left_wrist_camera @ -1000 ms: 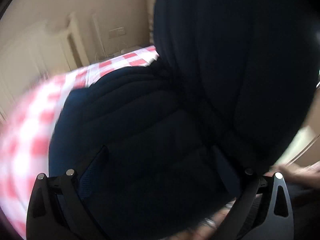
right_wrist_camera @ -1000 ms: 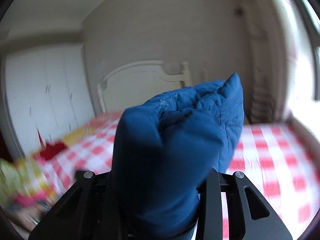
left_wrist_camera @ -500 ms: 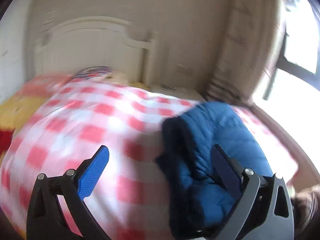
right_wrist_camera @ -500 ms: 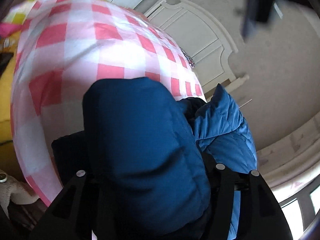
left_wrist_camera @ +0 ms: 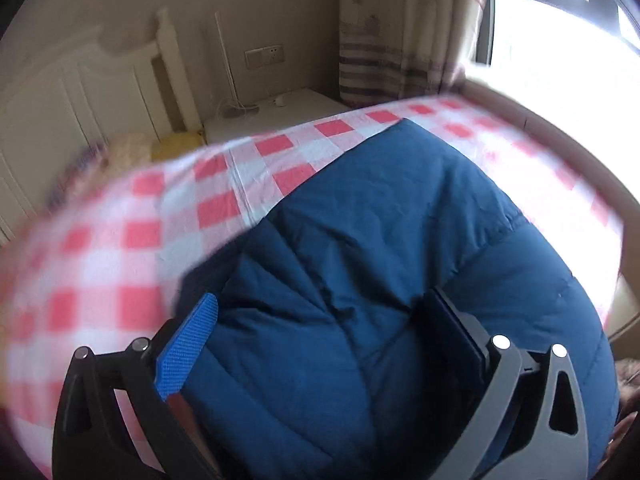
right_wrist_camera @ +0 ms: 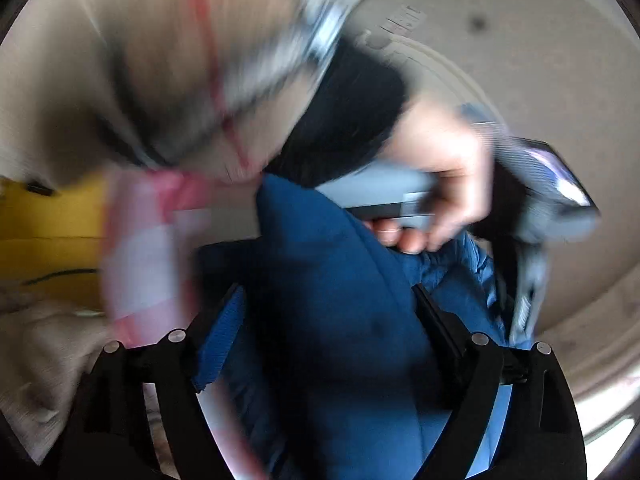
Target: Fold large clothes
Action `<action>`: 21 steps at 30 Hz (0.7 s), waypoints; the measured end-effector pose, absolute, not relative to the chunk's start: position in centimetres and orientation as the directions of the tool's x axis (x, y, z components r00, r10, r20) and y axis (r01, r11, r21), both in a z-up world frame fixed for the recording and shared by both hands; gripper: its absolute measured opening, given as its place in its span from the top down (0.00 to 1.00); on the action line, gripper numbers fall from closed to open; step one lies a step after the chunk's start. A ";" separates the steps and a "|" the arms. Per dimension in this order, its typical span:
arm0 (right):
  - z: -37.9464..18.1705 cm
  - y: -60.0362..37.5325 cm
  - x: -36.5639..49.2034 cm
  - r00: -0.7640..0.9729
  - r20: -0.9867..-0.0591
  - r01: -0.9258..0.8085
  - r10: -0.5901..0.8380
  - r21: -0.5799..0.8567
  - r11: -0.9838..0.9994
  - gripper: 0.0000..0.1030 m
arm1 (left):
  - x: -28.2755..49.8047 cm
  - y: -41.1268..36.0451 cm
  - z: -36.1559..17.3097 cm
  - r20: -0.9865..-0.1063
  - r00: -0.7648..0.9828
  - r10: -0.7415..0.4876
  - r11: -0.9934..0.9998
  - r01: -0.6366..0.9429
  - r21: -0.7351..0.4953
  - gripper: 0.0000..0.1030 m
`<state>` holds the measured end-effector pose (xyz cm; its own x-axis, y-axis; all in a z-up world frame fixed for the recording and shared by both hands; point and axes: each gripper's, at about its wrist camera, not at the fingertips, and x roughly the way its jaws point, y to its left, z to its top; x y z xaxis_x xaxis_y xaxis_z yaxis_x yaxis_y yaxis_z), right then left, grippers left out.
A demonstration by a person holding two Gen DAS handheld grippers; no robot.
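Quilted blue puffer jacket (left_wrist_camera: 400, 264) lies bunched on the bed's red-and-white checked sheet (left_wrist_camera: 168, 216), filling the lower middle and the 4 o'clock part of the left wrist view. The left gripper (left_wrist_camera: 320, 320) hangs over it with its jaws set wide; the padded fabric bulges up between them. The blue-padded finger at 8 o'clock shows a gap to the cloth along most of its length, so the jaws look apart rather than pinched, though the dark finger at 4 o'clock lies against the jacket. Beyond the sheet, at 11 o'clock, stands a white headboard (left_wrist_camera: 80, 92); a white nightstand (left_wrist_camera: 280, 116) sits at 12 o'clock below a wall socket (left_wrist_camera: 264, 56), and a striped curtain (left_wrist_camera: 384, 40) hangs at 1 o'clock beside a bright window (left_wrist_camera: 560, 40).

In the right wrist view, which is heavily blurred, the right gripper (right_wrist_camera: 328, 312) has its jaws opening, with a thick fold of the same jacket (right_wrist_camera: 340, 300) standing up between them. Whether the pads touch the cloth cannot be told through the blur. At 2 o'clock a hand (right_wrist_camera: 448, 184) clasps the grey handle of the other gripper just above the jacket. A strip of checked sheet (right_wrist_camera: 140, 248) shows at 9 o'clock, and yellow bedding (right_wrist_camera: 48, 216) lies beyond it.
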<state>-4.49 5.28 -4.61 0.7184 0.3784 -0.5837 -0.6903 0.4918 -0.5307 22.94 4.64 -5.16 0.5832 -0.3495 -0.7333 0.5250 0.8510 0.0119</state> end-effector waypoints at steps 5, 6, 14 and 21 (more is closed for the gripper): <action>1.3 -2.7 -4.2 0.622 -0.525 -0.765 0.581 -0.247 0.595 0.27 | 22.7 6.5 -6.7 -0.702 0.630 -0.331 0.884 0.467 0.003 0.02; 2.6 -4.6 -3.4 0.648 -0.490 -0.737 0.583 -0.209 0.643 0.28 | 22.5 6.6 -6.6 -0.696 0.650 -0.306 0.892 0.451 0.028 0.02; 5.6 -16.9 10.4 0.779 -0.445 -0.437 0.441 0.117 0.892 0.47 | 22.0 7.7 -6.2 -0.669 0.685 -0.287 0.918 0.397 0.013 0.02; 2.0 -13.7 20.5 0.707 -0.570 -0.416 0.418 0.142 0.898 0.54 | 22.5 9.1 -6.8 -0.669 0.676 -0.309 0.927 0.370 -0.055 0.02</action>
<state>20.46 -13.72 1.95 0.7072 0.4184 -0.5699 -0.4165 0.8979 0.1424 22.53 9.10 -6.84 0.6759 -0.3092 -0.6689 0.3703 0.9273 -0.0545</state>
